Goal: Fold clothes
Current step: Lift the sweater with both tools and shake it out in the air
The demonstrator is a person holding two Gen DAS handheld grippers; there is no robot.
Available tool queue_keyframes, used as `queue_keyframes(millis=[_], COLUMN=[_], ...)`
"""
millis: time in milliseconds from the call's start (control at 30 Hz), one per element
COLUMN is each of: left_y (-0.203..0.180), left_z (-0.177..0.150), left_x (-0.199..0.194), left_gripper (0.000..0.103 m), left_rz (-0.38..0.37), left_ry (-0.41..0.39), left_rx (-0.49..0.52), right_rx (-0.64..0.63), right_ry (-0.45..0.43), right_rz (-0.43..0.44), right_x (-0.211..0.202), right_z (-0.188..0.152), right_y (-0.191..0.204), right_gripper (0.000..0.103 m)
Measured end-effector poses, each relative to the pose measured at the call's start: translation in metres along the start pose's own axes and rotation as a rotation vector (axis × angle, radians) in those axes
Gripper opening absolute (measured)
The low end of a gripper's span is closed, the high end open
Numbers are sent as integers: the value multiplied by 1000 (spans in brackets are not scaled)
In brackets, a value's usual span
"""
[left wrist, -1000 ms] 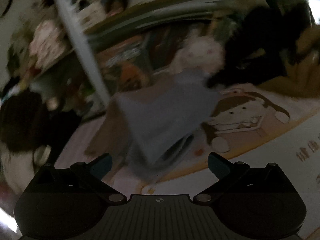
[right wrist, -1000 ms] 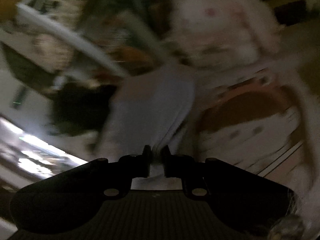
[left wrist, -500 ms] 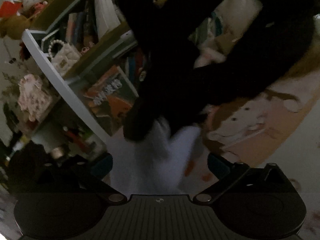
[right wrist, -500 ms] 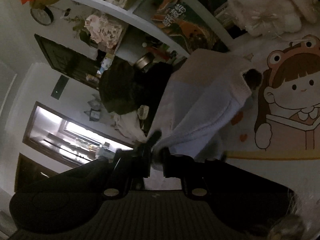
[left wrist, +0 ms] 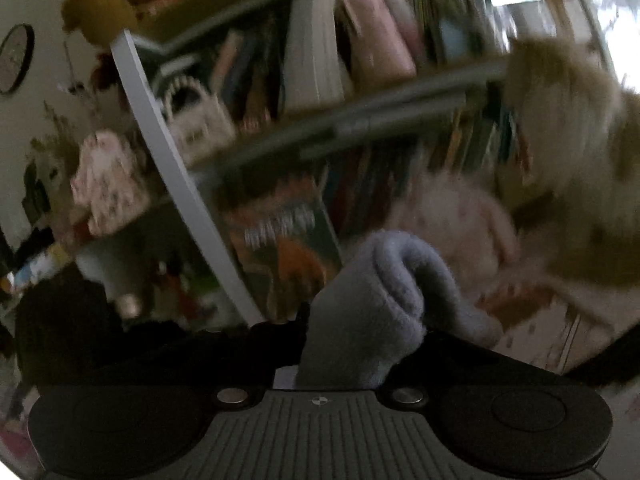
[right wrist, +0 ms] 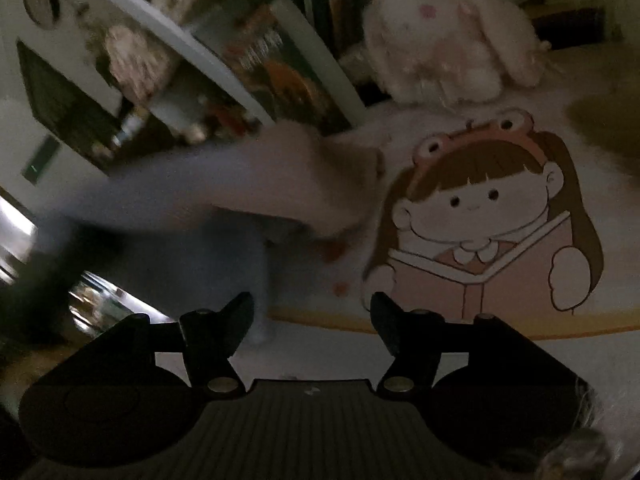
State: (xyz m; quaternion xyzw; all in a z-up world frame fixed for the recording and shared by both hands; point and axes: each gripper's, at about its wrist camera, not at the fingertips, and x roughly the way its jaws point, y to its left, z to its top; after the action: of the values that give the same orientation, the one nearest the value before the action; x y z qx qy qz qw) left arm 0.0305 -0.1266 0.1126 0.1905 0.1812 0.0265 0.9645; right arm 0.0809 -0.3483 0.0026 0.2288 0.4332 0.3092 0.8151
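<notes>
Left gripper (left wrist: 344, 344) clenched on the garment (left wrist: 376, 300), a thick grey-blue fold bunched between the jaws and bulging up and to the right, lifted in front of the bookshelf (left wrist: 320, 128). Crowded ahead there: books, a white shelf post (left wrist: 176, 184) slanting past on the left, a pink plush (left wrist: 456, 216) and a tan plush (left wrist: 580, 152) close on the right. Motion blur throughout.

Right gripper (right wrist: 312, 312) released, jaws spread wide, nothing between them. Seen only from this side: the mat (right wrist: 500, 232) with a cartoon girl reading, bare surface straight ahead and to the right, its curved yellow border just past the fingertips. Same garment (right wrist: 224, 208) draped across the left half, blurred, one end down by the left finger (right wrist: 228, 324); touching or not, cannot tell. White bunny plush (right wrist: 444, 36) at the mat's far edge, against the books.
</notes>
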Motion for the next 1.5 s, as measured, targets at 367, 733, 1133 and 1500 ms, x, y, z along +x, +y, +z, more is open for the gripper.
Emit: queue_keyframes(millis=[367, 733, 1133, 1500], left_y=[22, 88, 213, 207], left_z=[50, 35, 2, -7], left_x=[-42, -79, -160, -54], left_gripper=[8, 8, 8, 15], left_rz=[-55, -102, -319, -529], left_ry=[-130, -216, -493, -217], left_rx=[-70, -197, -372, -497], right_rx=[-482, -527, -835, -756], right_ry=[-105, -252, -900, -734], right_rz=[-252, -352, -540, -622], right_x=[49, 44, -170, -176], right_z=[-45, -57, -77, -32], right_y=[60, 73, 231, 229], right_gripper=[83, 7, 6, 6])
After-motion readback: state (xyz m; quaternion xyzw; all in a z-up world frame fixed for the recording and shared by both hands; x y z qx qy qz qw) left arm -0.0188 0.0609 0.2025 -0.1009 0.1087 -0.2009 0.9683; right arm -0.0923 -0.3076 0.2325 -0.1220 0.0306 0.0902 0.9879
